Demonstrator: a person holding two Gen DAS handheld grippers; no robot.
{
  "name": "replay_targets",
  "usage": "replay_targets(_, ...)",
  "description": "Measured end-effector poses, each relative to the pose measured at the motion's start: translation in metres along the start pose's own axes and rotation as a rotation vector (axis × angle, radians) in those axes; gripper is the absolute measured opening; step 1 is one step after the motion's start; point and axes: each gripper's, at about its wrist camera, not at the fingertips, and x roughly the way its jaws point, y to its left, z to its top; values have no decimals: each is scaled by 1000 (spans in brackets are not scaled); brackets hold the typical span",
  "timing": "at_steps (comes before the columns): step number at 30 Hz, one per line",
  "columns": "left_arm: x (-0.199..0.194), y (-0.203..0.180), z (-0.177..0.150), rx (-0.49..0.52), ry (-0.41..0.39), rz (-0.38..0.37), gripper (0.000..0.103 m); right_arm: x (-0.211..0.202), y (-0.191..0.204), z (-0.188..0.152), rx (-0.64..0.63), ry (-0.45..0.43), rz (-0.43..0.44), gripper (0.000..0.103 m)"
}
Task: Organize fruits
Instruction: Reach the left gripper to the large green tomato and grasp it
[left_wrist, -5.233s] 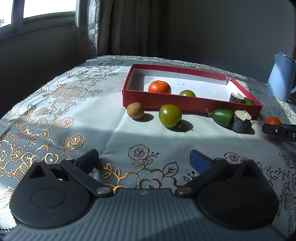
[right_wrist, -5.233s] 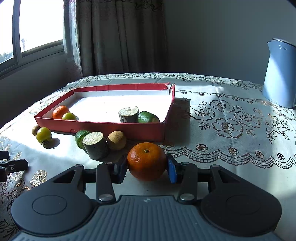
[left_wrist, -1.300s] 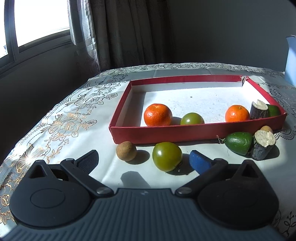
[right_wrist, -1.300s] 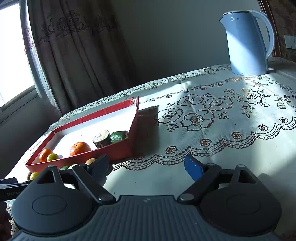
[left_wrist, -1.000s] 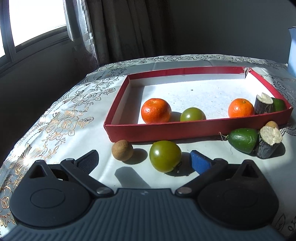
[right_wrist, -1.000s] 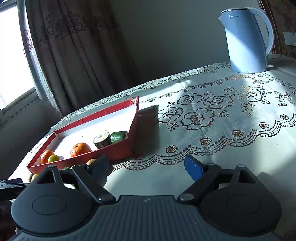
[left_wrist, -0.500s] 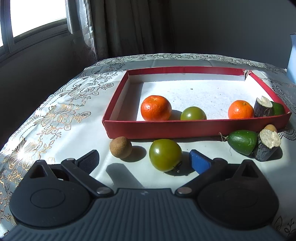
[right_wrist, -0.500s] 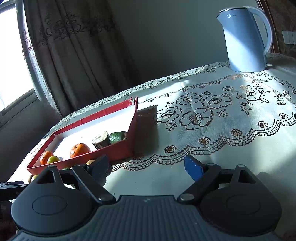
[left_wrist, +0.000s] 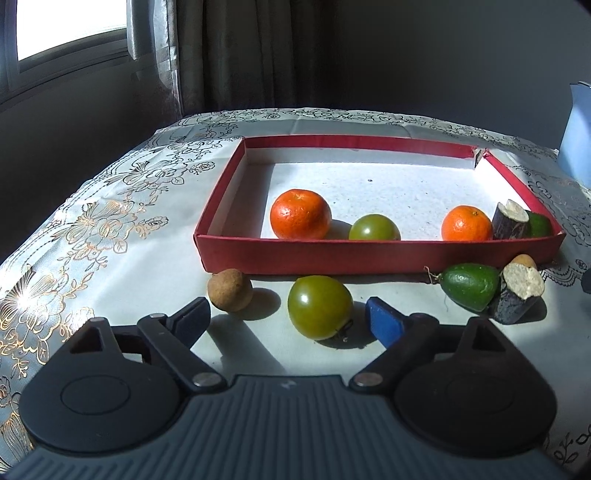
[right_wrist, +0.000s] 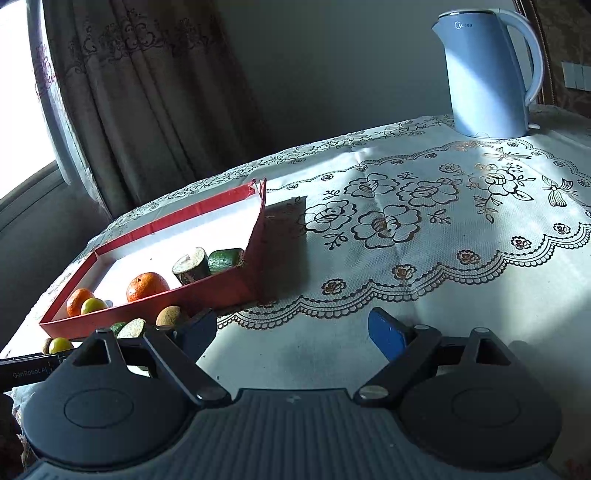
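A red box (left_wrist: 369, 254) holds two oranges (left_wrist: 300, 214), a small green tomato (left_wrist: 373, 228), a dark stub (left_wrist: 511, 220) and a green fruit (left_wrist: 540, 223). In front of it on the cloth lie a brown round fruit (left_wrist: 229, 290), a big green tomato (left_wrist: 319, 306), a green avocado-like fruit (left_wrist: 469, 291) and a second dark stub (left_wrist: 519, 291). My left gripper (left_wrist: 288, 321) has the big tomato between its closing jaws, pads clear of it. My right gripper (right_wrist: 291, 332) hovers over bare cloth right of the box (right_wrist: 221, 288), jaws opening, nothing between them.
A pale blue kettle (right_wrist: 487, 74) stands at the back right of the table. Curtains and a window line the left side. The floral tablecloth (right_wrist: 406, 221) stretches between box and kettle. The left gripper's body (right_wrist: 26, 367) shows at the right wrist view's left edge.
The left fingers have drawn in a little around the big green tomato. The fruits have not moved, and the right wrist view looks almost the same.
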Motion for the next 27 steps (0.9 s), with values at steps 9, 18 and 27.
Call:
replay_targets(9, -1, 1, 0, -2, -4, -30, 83, 14, 30, -3, -182, 73, -128, 97)
replay_targets(18, -2, 1, -1, 4, -14, -39, 75, 17, 36, -3, -213, 88, -151, 98)
replay_targets(27, -7, 1, -4, 8, -41, -42, 42, 16, 35, -3, -214, 88, -148, 98)
